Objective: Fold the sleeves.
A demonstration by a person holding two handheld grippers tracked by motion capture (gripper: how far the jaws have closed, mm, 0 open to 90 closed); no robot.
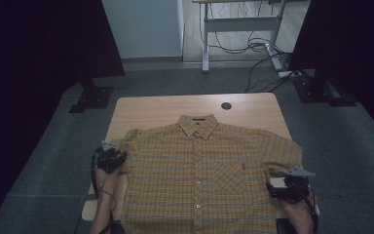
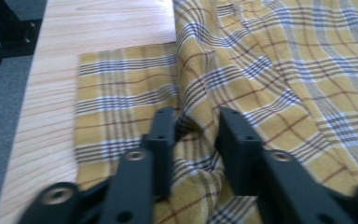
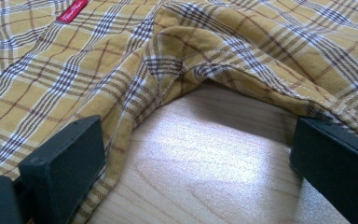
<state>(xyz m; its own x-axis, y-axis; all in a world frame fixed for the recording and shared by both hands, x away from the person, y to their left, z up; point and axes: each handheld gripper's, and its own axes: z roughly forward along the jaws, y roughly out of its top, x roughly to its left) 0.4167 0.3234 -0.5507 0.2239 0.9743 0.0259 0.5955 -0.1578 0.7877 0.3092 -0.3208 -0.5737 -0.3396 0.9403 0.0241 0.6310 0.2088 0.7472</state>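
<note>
A short-sleeved shirt (image 1: 199, 175) of thin woven cotton is laid flat, front up, on a pale wooden table (image 1: 160, 109). The cloth is checked in mustard yellow, crossed by white, grey-blue and dark red lines. A collar (image 1: 198, 124) with a dark inner band is seen at the far end, a row of small white buttons (image 1: 197, 181) runs down the middle, and a chest pocket (image 1: 228, 176) is stitched on one side. A small red label (image 3: 72, 11) with white script is sewn at the pocket's edge; the writing is too small to be read. The table's top shows a straight light grain, and a round dark grommet (image 1: 226, 106) is set near its far edge.

The left gripper (image 2: 193, 135) is placed at the shirt's left armpit, where the sleeve (image 2: 121, 102) meets the body. Its black, blocky jaws are drawn fairly close together, and a raised ridge of cloth is pinched up between them; the fabric is bunched into soft folds there.

The right gripper (image 3: 193, 154) is held at the shirt's other side, just below the right sleeve (image 1: 282, 148). Its jaws are spread wide, with bare wood between them. The shirt's side seam is seen arched up in a loose hump just ahead of the jaws; one jaw is met by the side hem, the other is overlapped by the sleeve's edge. No cloth is gripped by it.
</note>
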